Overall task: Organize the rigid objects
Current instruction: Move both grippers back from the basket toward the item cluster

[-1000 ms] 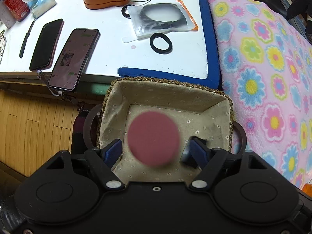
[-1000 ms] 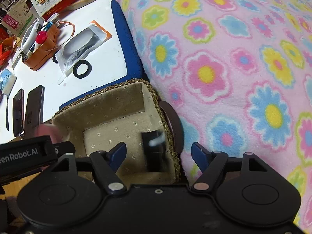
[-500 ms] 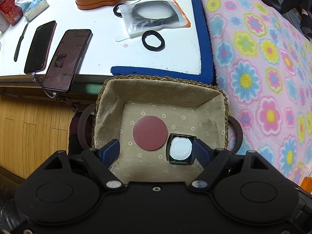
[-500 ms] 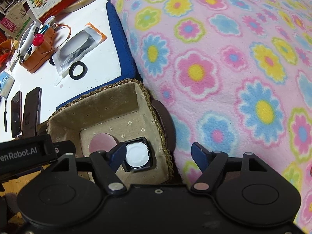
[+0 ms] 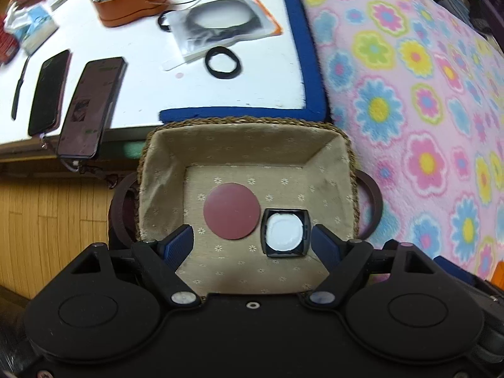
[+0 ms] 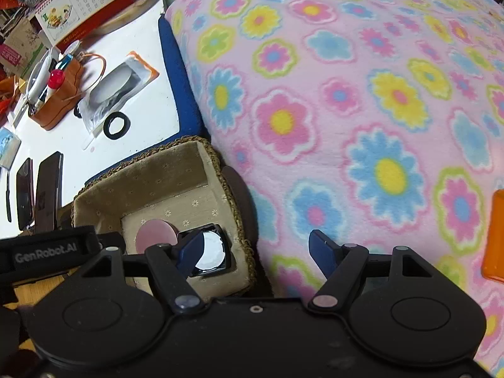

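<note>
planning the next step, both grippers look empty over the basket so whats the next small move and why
Probably swing the right gripper toward the orange object at the blanket's right edge. Both grippers are open and hold nothing, and the red disc and the black square case already lie in the basket. What the orange object is cannot be told.

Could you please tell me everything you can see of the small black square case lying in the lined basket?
The small black square case lies flat on the floor of the woven basket with the beige flowered lining, near its right wall. It looks like hard black plastic with rounded corners, framing a round white disc that faces up. The flat dark-red round disc lies at its left edge, touching or nearly so. Nothing grips it: the left gripper is open above it, and the right gripper is open too.
</note>
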A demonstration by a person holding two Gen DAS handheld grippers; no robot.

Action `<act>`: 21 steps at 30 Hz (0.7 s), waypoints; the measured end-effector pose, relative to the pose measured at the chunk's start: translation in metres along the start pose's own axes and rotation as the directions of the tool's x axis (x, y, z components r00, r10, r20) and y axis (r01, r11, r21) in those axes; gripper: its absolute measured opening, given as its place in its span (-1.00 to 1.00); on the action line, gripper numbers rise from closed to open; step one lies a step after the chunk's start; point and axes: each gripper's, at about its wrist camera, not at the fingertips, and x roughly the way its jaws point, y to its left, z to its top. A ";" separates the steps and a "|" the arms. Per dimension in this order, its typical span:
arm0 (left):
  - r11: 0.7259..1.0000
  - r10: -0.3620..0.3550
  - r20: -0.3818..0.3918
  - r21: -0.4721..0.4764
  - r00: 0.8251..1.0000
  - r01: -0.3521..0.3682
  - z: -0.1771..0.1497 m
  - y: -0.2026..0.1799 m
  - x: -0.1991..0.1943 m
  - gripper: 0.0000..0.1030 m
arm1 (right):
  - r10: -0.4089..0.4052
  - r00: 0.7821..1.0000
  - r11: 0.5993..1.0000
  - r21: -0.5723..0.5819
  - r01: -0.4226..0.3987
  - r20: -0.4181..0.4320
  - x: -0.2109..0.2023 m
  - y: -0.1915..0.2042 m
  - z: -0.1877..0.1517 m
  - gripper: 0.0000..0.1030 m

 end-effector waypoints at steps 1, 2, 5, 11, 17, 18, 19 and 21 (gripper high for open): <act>1.000 -0.003 0.001 0.012 1.000 0.003 -0.001 -0.002 0.000 0.50 | -0.002 1.000 1.000 0.003 0.002 0.007 -0.003 -0.003 -0.001 0.42; 1.000 -0.006 0.001 0.027 1.000 0.006 -0.002 -0.005 0.000 0.50 | -0.002 1.000 1.000 0.006 0.002 0.012 -0.006 -0.005 -0.002 0.42; 0.997 -0.029 0.002 0.071 1.000 0.029 -0.005 -0.015 -0.002 0.50 | 0.001 1.000 1.000 0.019 -0.002 0.027 -0.015 -0.015 -0.005 0.42; 0.979 -0.048 0.024 0.200 0.999 0.042 -0.017 -0.041 -0.007 0.50 | -0.012 0.998 0.999 0.044 0.009 0.067 -0.036 -0.039 -0.013 0.43; 0.942 -0.042 0.053 0.336 0.998 0.022 -0.034 -0.071 -0.011 0.50 | -0.049 0.994 0.995 0.096 0.039 0.101 -0.056 -0.078 -0.026 0.44; 0.936 -0.045 0.051 0.350 0.998 0.025 -0.036 -0.076 -0.010 0.50 | -0.056 0.993 0.993 0.108 0.044 0.106 -0.059 -0.086 -0.028 0.44; 0.931 -0.051 0.044 0.364 0.998 0.032 -0.039 -0.080 -0.010 0.50 | -0.063 0.992 0.991 0.121 0.049 0.109 -0.062 -0.094 -0.031 0.44; 0.920 -0.071 0.026 0.388 0.997 0.056 -0.044 -0.089 -0.009 0.50 | -0.078 0.991 0.987 0.149 0.060 0.113 -0.068 -0.111 -0.037 0.44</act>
